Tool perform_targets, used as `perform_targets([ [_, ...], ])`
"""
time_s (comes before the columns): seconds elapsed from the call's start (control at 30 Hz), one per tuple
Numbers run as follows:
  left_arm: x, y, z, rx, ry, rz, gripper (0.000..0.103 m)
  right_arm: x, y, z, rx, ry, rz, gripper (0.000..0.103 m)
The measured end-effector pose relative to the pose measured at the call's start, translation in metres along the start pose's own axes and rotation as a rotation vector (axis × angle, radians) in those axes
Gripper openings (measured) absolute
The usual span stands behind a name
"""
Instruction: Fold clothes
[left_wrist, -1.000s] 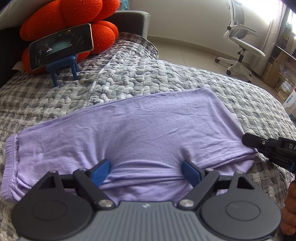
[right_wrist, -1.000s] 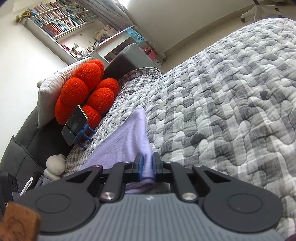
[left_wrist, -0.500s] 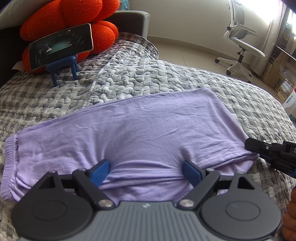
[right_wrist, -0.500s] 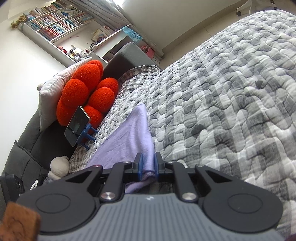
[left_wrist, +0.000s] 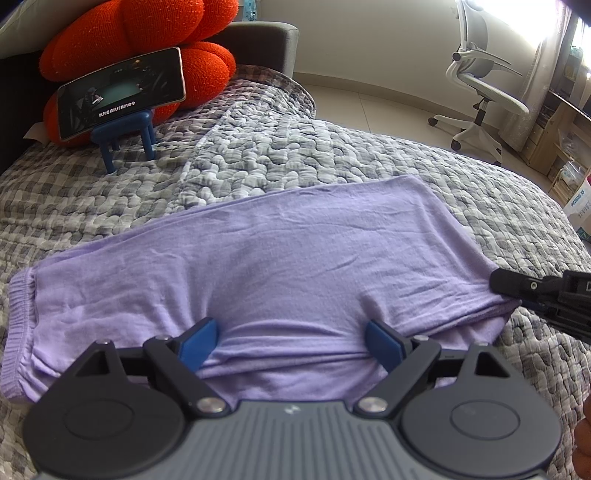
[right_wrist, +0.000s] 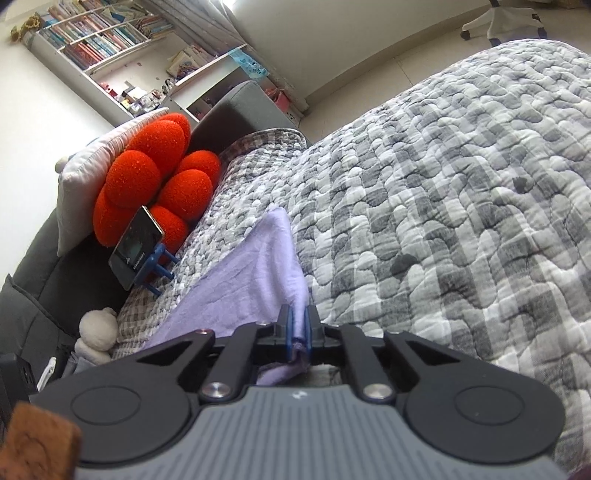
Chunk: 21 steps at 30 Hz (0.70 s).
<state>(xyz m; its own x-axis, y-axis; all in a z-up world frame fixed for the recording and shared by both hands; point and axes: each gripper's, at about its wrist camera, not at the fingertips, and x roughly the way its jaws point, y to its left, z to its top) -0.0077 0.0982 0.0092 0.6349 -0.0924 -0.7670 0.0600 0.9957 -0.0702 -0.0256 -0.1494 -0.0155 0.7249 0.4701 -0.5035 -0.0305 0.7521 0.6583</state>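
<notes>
Item: lilac knit garment with a ribbed elastic band at one end (left_wrist: 266, 266), lying flat and lengthwise across a grey-and-white checked quilted bedspread (left_wrist: 369, 158), already doubled over near its front edge. Left gripper (left_wrist: 291, 341) — jaws spread wide, blue pads resting on or just above the fabric on either side of a raised fold, gripping nothing. Right gripper (right_wrist: 298, 328) — jaws pressed together, pinching the garment's end corner opposite the band; in the left view it enters from the right and meets the cloth at that corner. Surroundings: orange-red lobed plush cushion (left_wrist: 122, 48) against a dark grey headboard, black smartphone on a small blue stand (left_wrist: 122, 92) before it, white office chair (left_wrist: 484, 81) on the floor beyond, well apart from the work. Risks, as judged: the thin jersey could slip from the narrow pinch if the corner is drawn across quickly; with only one corner held, the layers may shear and the fold land skewed; the textured quilt could drag the lower layer and bunch it; the left jaws, if they close, may catch a single layer only.
</notes>
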Motion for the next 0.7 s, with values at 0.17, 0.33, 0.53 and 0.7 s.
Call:
perform_targets([
  [0.17, 0.000, -0.001, 0.000, 0.009, -0.003, 0.005, 0.090, 0.002, 0.001, -0.001, -0.004, -0.008, -0.014, 0.008],
  [0.33, -0.001, -0.001, 0.001, 0.007, -0.011, 0.001, 0.090, 0.003, -0.014, -0.001, 0.059, 0.004, 0.028, 0.015],
  [0.53, -0.007, 0.003, 0.005, 0.007, -0.012, -0.026, 0.089, 0.002, -0.012, 0.000, 0.050, 0.007, 0.045, 0.019],
  [0.7, -0.015, 0.015, 0.015, -0.080, -0.003, -0.035, 0.088, 0.003, -0.009, 0.001, 0.023, 0.003, 0.026, 0.009],
])
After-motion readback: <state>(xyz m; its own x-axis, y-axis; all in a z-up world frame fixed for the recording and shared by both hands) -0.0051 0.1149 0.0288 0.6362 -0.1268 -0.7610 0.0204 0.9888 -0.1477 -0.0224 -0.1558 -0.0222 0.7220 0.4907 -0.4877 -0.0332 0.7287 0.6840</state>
